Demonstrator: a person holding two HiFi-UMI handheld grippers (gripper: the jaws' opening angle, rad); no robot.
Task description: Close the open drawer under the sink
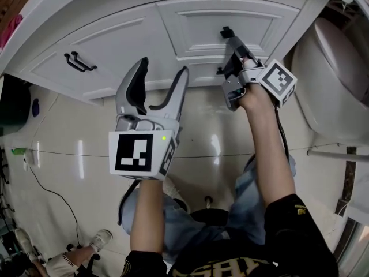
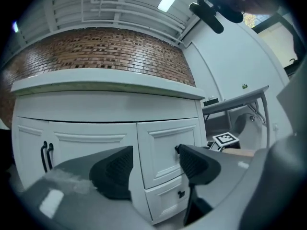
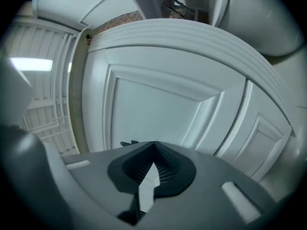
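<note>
Black handles [image 1: 79, 62] appear beyond left gripper [image 1: 163, 68]; right gripper view misses them.

- Left gripper [image 1: 163, 68]: grey jaws, black ribbed pads [image 2: 114, 170], small green light [image 1: 164, 137].
- Right gripper [image 1: 228, 34]: grey, thin black cable [image 1: 282, 133].
- White cube [image 1: 138, 153] on each, black square markers.
- Black shirt [image 1: 300, 229], yellow print; blue jeans [image 1: 245, 198].

The drawer [image 1: 222, 19] in front of me has a white panelled front with a small black handle [image 1: 226, 32], at the right end of the cabinet [image 1: 115, 45]. It looks nearly flush; I cannot tell whether a gap remains.
</note>
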